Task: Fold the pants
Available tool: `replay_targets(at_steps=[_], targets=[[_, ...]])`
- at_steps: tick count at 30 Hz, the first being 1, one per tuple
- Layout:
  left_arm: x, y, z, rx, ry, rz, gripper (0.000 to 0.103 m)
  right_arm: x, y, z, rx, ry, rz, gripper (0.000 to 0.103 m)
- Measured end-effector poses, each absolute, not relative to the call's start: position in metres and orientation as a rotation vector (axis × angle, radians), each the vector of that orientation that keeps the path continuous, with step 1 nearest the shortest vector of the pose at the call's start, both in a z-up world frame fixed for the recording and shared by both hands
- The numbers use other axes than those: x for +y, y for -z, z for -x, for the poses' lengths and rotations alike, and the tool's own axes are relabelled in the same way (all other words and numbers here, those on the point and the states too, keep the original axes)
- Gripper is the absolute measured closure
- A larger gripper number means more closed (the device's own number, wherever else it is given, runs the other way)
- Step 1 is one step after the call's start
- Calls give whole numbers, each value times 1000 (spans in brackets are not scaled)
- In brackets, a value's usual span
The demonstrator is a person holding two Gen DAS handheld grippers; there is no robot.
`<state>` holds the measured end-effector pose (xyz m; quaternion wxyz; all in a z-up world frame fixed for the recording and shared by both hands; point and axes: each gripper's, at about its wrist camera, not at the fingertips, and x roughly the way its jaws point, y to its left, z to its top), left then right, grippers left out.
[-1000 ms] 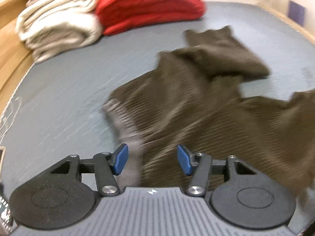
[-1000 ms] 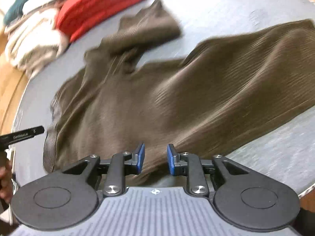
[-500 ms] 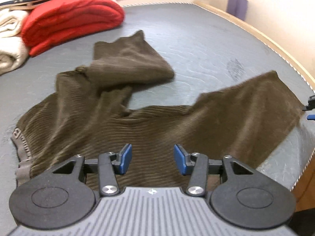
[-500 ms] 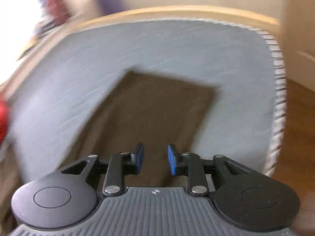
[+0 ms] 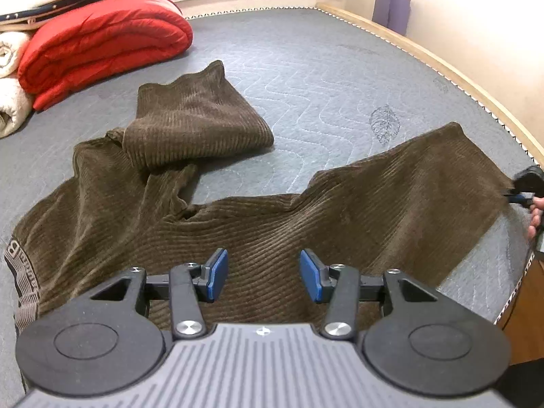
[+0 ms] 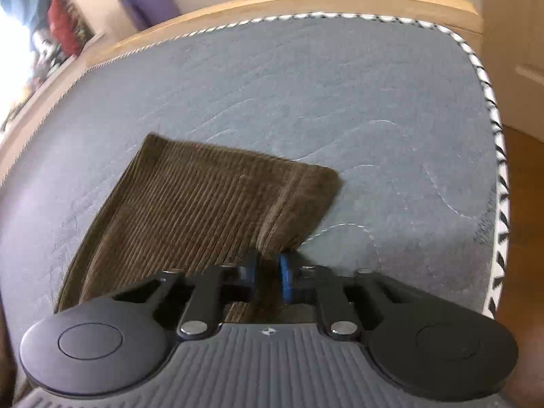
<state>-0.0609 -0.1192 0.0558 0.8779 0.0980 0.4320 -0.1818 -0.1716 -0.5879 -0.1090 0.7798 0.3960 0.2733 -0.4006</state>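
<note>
My left gripper (image 5: 260, 273) hovers over the brown corduroy pants (image 5: 238, 217), fingers apart, gripping nothing. The pants lie spread on the grey mattress (image 5: 323, 78), one leg folded back toward the red blanket (image 5: 102, 40). My right gripper (image 6: 268, 277) has its fingers pressed together on the hem of the other leg (image 6: 210, 200), near the mattress corner.
</note>
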Motion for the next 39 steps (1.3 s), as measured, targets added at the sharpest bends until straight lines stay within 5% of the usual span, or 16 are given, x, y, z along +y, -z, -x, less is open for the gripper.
replay_targets(at_steps=[7, 15, 28, 39], targets=[[-88, -43, 49, 967, 334, -165, 50, -604, 111, 191, 633, 1032, -833, 93], [-61, 57, 53, 1292, 321, -182, 50, -540, 44, 168, 473, 955, -645, 87], [-62, -45, 40, 909, 266, -147, 50, -345, -59, 83, 360, 286, -505, 72], [-10, -42, 2, 926, 163, -13, 50, -293, -47, -78, 549, -2, -386, 65]])
